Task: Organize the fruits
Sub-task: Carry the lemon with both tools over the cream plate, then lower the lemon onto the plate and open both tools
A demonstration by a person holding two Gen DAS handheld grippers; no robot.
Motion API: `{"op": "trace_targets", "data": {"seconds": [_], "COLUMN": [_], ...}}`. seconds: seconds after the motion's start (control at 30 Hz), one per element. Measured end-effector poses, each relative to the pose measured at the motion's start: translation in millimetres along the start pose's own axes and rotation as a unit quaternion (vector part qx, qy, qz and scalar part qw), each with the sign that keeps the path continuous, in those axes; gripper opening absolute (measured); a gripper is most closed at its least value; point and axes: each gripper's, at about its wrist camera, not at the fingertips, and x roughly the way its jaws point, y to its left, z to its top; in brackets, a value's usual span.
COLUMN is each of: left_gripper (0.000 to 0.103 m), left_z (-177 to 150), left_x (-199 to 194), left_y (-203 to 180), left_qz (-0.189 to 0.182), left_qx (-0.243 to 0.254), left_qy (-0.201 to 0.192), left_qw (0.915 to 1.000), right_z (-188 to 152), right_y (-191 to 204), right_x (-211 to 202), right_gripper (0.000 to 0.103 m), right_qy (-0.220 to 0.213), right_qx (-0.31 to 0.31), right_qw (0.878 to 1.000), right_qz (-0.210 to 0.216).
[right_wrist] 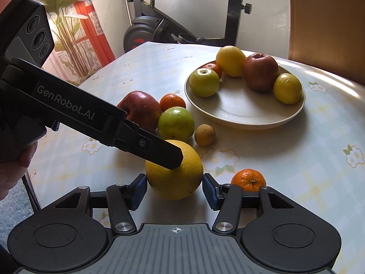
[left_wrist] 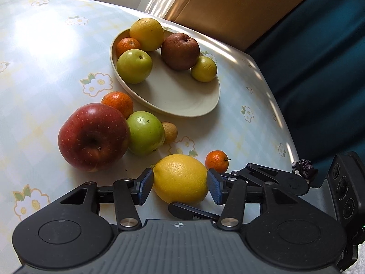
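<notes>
Left wrist view: the left gripper (left_wrist: 180, 188) brackets the lemon (left_wrist: 180, 175), which lies on the table on the near side of the plate (left_wrist: 182, 100). The jaws are narrow, pads at its sides; whether they press I cannot tell.

Right wrist view: the right gripper (right_wrist: 174, 191) clasps the same lemon, pads against both sides. A tangerine (right_wrist: 248, 179) lies just beside it, also short of the plate.

Yellow lemon (left_wrist: 180, 178); red apple (left_wrist: 93, 137); cream plate (left_wrist: 182, 100); pale checked flowered tablecloth (left_wrist: 45, 52).
</notes>
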Motion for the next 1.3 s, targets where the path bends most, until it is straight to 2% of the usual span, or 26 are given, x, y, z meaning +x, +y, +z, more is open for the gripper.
{"op": "trace_targets", "data": {"seconds": [0.13, 0.23, 0.47, 0.67, 0.87, 1.13, 1.3], "left_gripper": [0.054, 0.054, 0.054, 0.054, 0.054, 0.054, 0.054], "left_z": [6, 14, 40, 71, 97, 109, 121], "left_x": [-14, -29, -63, -78, -64, -17, 11], "left_y": [-7, -25, -54, -73, -73, -41, -28], "left_qz": [-0.012, -0.005, -0.002, 0.002, 0.007, 0.016, 0.030], "left_qx": [0.002, 0.031, 0.067, 0.094, 0.103, 0.086, 0.092], "left_qy": [-0.021, -0.042, -0.095, -0.117, -0.101, -0.049, -0.026], "left_qw": [0.9997, 0.9986, 0.9932, 0.9887, 0.9895, 0.9950, 0.9949], "right_z": [8, 21, 61, 97, 118, 107, 103], "right_y": [-4, -3, -5, -13, -31, -60, -79], "right_x": [-18, -32, -61, -71, -54, -2, 27], "right_gripper": [0.049, 0.049, 0.049, 0.049, 0.049, 0.049, 0.049], "right_qy": [-0.032, -0.053, -0.098, -0.121, -0.112, -0.062, -0.047], "right_qx": [0.011, 0.001, -0.025, -0.033, -0.016, 0.019, 0.058], "right_qw": [0.999, 0.999, 0.995, 0.992, 0.993, 0.998, 0.997], "right_qz": [0.006, 0.001, -0.011, -0.021, -0.023, -0.014, -0.007]}}
